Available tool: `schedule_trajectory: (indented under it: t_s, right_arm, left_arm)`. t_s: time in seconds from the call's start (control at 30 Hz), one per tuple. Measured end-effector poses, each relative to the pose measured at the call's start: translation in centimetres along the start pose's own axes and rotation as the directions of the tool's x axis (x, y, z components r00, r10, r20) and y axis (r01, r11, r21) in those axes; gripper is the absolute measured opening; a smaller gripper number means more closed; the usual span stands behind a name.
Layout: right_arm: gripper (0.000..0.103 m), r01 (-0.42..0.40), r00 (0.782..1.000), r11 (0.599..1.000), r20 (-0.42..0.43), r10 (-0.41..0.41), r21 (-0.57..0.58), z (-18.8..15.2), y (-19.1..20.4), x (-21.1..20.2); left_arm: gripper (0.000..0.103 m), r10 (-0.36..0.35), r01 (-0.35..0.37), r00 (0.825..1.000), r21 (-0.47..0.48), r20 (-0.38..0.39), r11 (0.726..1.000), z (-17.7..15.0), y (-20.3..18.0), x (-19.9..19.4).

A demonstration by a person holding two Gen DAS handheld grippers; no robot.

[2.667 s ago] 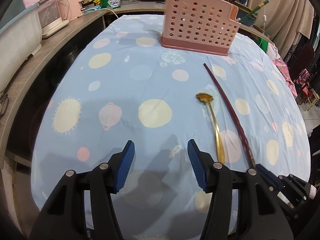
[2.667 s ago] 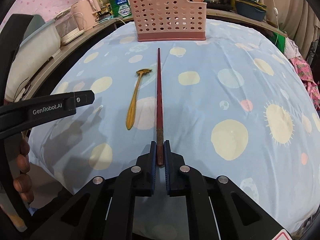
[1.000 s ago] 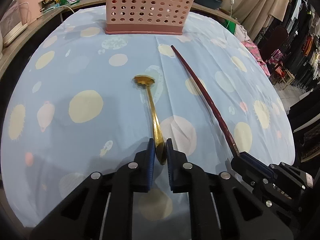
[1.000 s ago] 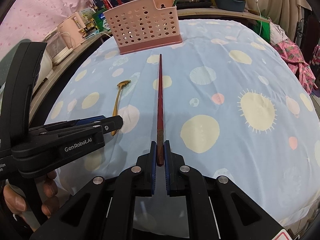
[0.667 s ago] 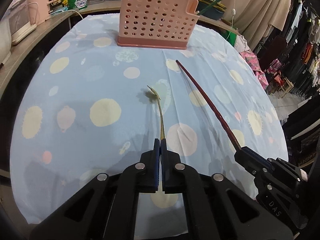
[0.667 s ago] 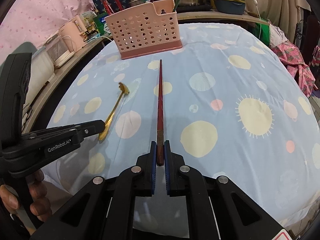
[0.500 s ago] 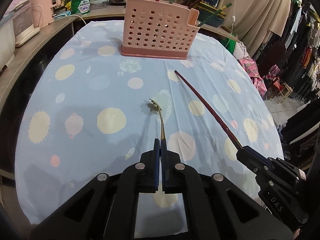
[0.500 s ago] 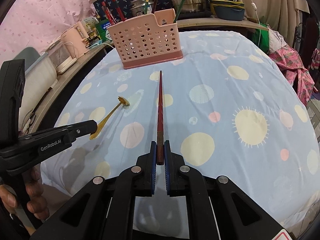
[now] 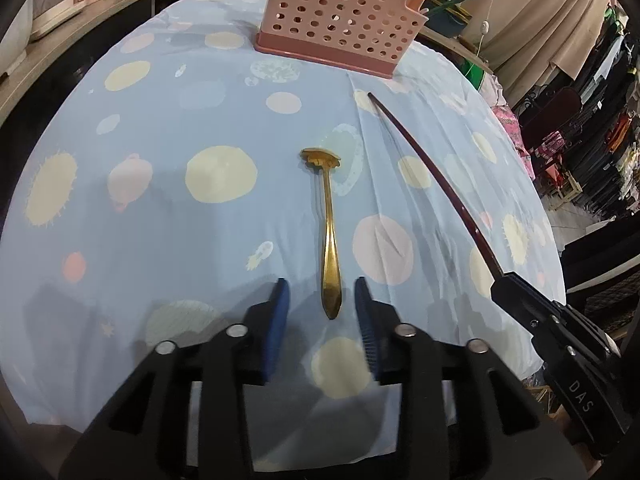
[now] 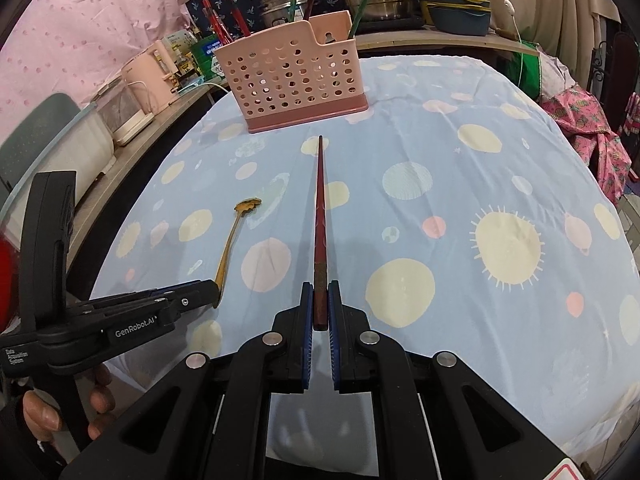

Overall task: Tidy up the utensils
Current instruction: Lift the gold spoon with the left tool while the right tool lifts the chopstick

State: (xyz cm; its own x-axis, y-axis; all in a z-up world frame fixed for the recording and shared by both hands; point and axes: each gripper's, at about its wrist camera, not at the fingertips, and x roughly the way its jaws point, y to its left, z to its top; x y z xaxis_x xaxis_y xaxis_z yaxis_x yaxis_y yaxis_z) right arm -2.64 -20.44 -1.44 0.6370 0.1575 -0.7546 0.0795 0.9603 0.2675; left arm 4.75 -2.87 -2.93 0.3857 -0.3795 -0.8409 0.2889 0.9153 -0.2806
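Chopsticks and other utensils standing inside the pink perforated plastic utensil basket (image 10: 294, 76) show only in the right wrist view; the left wrist view cuts the basket (image 9: 340, 20) off at its top. Only the right view also shows fingers of a hand (image 10: 44, 416) wrapped around the left tool's handle.

Left gripper (image 9: 323, 298) points steeply down at the pale blue tablecloth with cream and pink dots (image 9: 160, 216). Its blue-padded jaws have just been opening and now stand apart, with the tip of the slim gold spoon with a scalloped bowl (image 9: 330, 248) lying flat on the cloth between them, touching neither pad. The spoon's bowl points toward the basket.

Right gripper (image 10: 319, 308) also tilts downward, its jaws pressed together on the thick end of the long dark red chopstick (image 10: 320, 216), which points toward the basket and stops short of it. Whether the chopstick's far tip touches the cloth is hard to tell. From the left view, the right gripper (image 9: 502, 282) is seen side-on at the lower right edge, partly cut off.
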Motion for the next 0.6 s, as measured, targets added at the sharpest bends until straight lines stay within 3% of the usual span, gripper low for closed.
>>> schedule_trajectory:
  t_s: [0.2, 0.37, 0.6]
  right_arm:
    - [0.007, 0.0, 1.0, 1.0, -0.004, 0.0, 0.0, -0.1, 0.0, 0.1]
    - [0.007, -0.002, 1.0, 1.0, -0.007, 0.002, 0.002, -0.2, 0.0, 0.2]
    - [0.007, -0.003, 1.0, 1.0, -0.007, 0.003, 0.0, -0.2, 0.1, 0.2]
  left_arm:
    - [0.04, 0.045, -0.045, 0.999, 0.071, -0.006, 0.996, -0.4, -1.5, 0.8]
    - [0.011, 0.08, -0.081, 0.997, 0.12, 0.018, 0.989, -0.6, -2.0, 1.2]
    - [0.01, 0.063, -0.066, 0.998, 0.13, 0.026, 0.989, -0.3, -1.8, 0.2]
